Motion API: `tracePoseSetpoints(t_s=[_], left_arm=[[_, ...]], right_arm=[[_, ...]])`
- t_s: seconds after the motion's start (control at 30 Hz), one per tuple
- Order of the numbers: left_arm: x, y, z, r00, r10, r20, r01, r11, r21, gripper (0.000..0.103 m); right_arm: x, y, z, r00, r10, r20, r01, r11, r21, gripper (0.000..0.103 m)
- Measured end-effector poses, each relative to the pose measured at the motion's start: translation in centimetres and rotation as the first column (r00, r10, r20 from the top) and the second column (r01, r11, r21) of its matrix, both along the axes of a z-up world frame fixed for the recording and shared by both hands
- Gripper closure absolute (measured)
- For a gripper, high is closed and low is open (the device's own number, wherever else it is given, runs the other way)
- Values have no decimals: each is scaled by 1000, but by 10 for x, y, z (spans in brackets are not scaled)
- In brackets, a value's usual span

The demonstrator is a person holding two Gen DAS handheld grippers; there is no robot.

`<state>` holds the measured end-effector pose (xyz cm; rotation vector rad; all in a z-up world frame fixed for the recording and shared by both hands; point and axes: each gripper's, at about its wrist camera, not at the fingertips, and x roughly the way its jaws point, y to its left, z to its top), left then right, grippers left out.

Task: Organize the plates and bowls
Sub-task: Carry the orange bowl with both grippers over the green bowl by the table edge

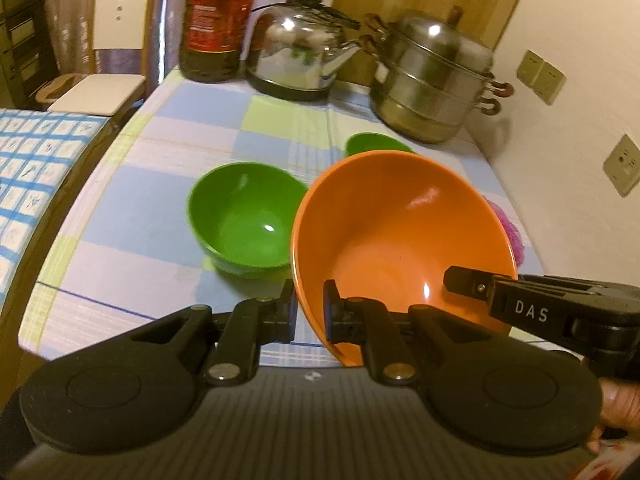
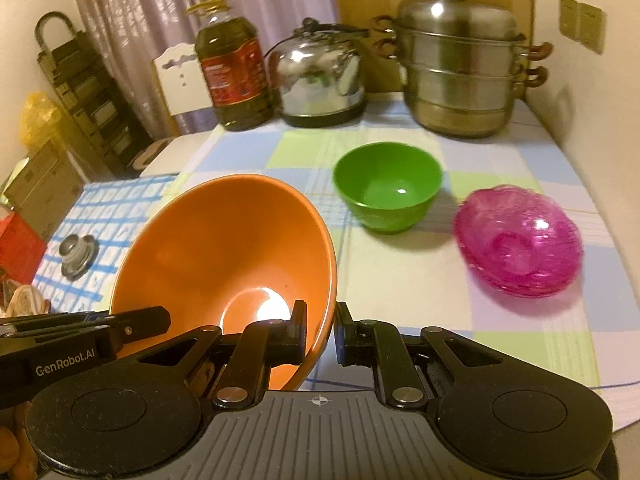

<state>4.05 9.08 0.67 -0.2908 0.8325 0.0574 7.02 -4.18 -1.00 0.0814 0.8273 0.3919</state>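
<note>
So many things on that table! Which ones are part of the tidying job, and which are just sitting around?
Part of the job:
- orange bowl, gripped at its rim by the left tool and right tool
- two green bowls
- pink glass dishes

Just sitting around:
- oil bottle
- kettle
- steamer pot
- chair

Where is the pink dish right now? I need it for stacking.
In the right wrist view the pink dish sits on the table's right side, just right of a green bowl and nearer than the steamer pot.
</note>
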Motion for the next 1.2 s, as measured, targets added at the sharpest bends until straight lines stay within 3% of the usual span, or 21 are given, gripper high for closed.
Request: tracePoseSetpoints(t_s=[0.37,0.67,0.97,1.2], left_arm=[[13,36,2,998,62,-9,-62,998,10,92],[58,63,0,997,75,-23,-74,997,36,92],[108,89,-19,994,78,-71,-75,996,40,92],[121,100,-44,989,81,-123,-77,996,38,92]], right_arm=[[29,41,-3,997,72,-9,-72,997,-9,89],[75,69,-8,995,94,-42,-94,996,-8,90],[127,91,-26,990,100,-97,-102,995,-19,90],[141,103,-52,983,120,-140,-128,990,-52,90]])
